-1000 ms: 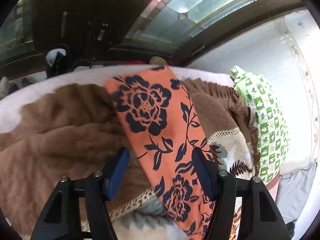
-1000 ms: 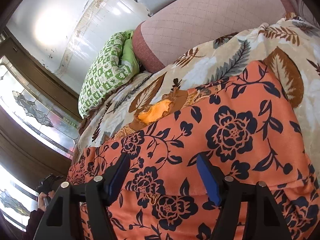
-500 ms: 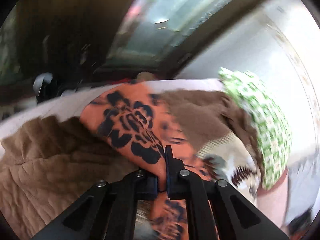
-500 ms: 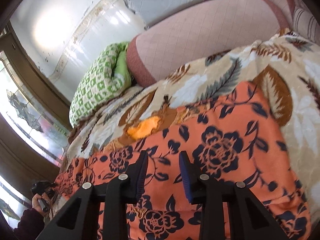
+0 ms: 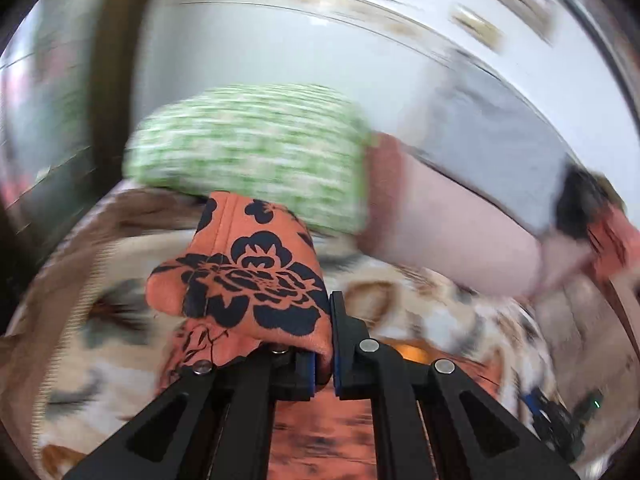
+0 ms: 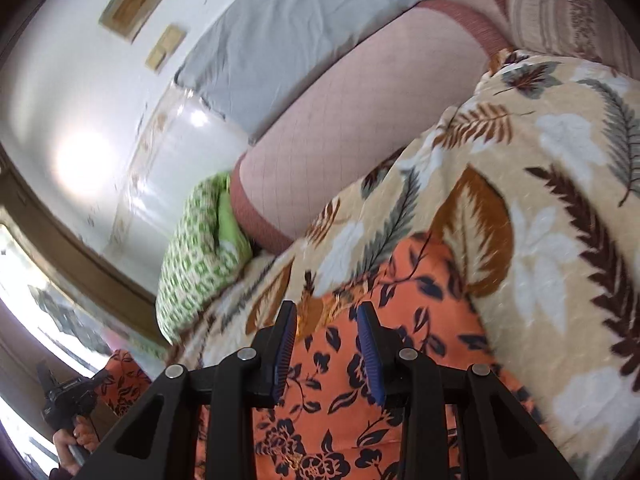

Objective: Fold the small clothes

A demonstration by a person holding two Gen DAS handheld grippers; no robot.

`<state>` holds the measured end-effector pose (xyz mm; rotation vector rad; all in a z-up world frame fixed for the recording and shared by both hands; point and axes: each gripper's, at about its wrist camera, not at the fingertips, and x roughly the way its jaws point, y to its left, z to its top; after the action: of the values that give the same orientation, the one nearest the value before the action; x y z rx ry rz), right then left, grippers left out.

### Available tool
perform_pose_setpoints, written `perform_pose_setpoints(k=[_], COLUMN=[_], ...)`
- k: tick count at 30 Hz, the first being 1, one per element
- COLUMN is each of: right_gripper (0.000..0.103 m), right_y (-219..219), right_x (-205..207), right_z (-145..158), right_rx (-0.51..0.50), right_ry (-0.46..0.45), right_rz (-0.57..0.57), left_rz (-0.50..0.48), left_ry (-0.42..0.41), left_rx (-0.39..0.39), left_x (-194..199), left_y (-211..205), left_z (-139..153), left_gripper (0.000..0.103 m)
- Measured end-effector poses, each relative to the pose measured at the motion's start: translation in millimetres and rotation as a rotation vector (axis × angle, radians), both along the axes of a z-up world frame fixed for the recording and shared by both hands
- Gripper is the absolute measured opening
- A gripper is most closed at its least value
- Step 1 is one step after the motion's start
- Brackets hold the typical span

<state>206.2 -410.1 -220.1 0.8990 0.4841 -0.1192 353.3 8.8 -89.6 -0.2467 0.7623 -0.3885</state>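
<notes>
The small garment is an orange cloth with a dark floral print (image 6: 400, 360), spread on a leaf-patterned blanket (image 6: 540, 220). My left gripper (image 5: 326, 320) is shut on one corner of the cloth (image 5: 256, 276), which bunches up over its left finger, lifted off the blanket (image 5: 440, 312). In the right wrist view that corner (image 6: 120, 376) hangs at the lower left beside a hand on the left gripper's handle (image 6: 68, 404). My right gripper (image 6: 326, 312) hovers over the cloth's far edge, jaws narrowed but apart. The cloth lies flat beneath them, unpinched.
A green-and-white patterned pillow (image 6: 192, 264) lies past the cloth, also in the blurred left wrist view (image 5: 248, 152). Beside it are a pink quilted bolster (image 6: 360, 128) and a grey pillow (image 6: 288, 40) against a white wall. A bright window (image 6: 24, 280) is at left.
My left gripper shut on the cloth's corner, then swung up and across with it, rolling. My right gripper narrowed its jaws and slid forward to the cloth's far edge.
</notes>
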Motion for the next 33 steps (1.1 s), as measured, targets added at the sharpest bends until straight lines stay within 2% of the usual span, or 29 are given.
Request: perform_pose_setpoints(k=[3, 5, 7, 8, 9, 10, 11, 12, 14, 17, 19, 23, 25, 27, 28, 29, 31, 33], right_gripper=[0.034, 0.034, 0.036, 0.037, 0.037, 0.043, 0.066, 0.072, 0.073, 0.073, 0.073, 0.073, 0.073, 0.070, 0.064, 0.054, 0.046, 0.046], right_y=[-15.9, -27.5, -39.8, -45.9, -50.4, -55.7, -60.0, -64.1, -70.1, -67.0, -61.7, -52.4, -47.0, -43.0, -38.8, -33.7, -23.5, -16.2], right_x=[-10.7, -19.1, -26.7, -29.1, -31.1, -32.5, -33.5, -34.2, -37.3, -36.2, -30.9, -20.9, -17.2, -13.1, -10.1, -6.0, 4.1, 13.0], right_z=[5.6, 9.0, 10.5, 9.8, 8.0, 5.1, 2.2, -0.4, -1.3, 2.0, 2.7, 0.0, -3.1, -5.2, -6.0, -6.7, -9.5, -17.7], right_rx=[0.028, 0.041, 0.058, 0.071, 0.086, 0.112, 0.137, 0.163, 0.175, 0.143, 0.128, 0.094, 0.100, 0.115, 0.113, 0.098, 0.038, -0.021], right_ry=[-0.026, -0.044, -0.056, -0.055, -0.050, -0.041, -0.034, -0.034, -0.038, -0.030, -0.018, 0.027, 0.021, 0.007, 0.003, 0.013, 0.086, 0.175], right_rz=[-0.028, -0.052, -0.079, -0.089, -0.097, -0.098, -0.097, -0.096, -0.113, -0.110, -0.077, -0.022, 0.000, 0.031, 0.047, 0.063, 0.075, 0.065], left_rz=[-0.140, -0.248, -0.356, -0.414, -0.444, -0.462, -0.476, -0.488, -0.487, -0.384, -0.284, -0.088, -0.011, 0.080, 0.119, 0.158, 0.231, 0.286], left_ry=[0.032, 0.069, 0.114, 0.138, 0.143, 0.127, 0.093, 0.066, 0.031, 0.013, 0.019, 0.112, 0.157, 0.175, 0.178, 0.177, 0.166, 0.162], left_rx=[-0.018, 0.004, 0.059, 0.096, 0.131, 0.152, 0.168, 0.180, 0.170, 0.117, 0.098, 0.064, 0.049, 0.073, 0.084, 0.087, 0.084, 0.076], left_x=[-12.1, -24.6, -38.6, -45.3, -53.8, -60.9, -69.6, -74.9, -76.5, -70.7, -63.5, -51.8, -50.2, -51.3, -51.7, -52.4, -55.1, -56.1], left_y=[-80.3, -136.5, -184.6, -203.9, -215.4, -220.7, -221.8, -222.1, -210.8, -182.1, -156.3, -101.8, -77.9, -55.8, -45.2, -34.8, -14.7, 1.3], left_z=[5.6, 5.2, 0.0, -3.3, -4.4, -3.9, -0.9, 2.4, 7.6, 4.8, -9.2, -66.6, -94.3, -117.8, -126.4, -134.1, -144.9, -155.9], left_gripper=[0.005, 0.005, 0.021, 0.051, 0.073, 0.075, 0.075, 0.075, 0.076, 0.084, 0.084, 0.084, 0.084, 0.084, 0.084, 0.084, 0.084, 0.084])
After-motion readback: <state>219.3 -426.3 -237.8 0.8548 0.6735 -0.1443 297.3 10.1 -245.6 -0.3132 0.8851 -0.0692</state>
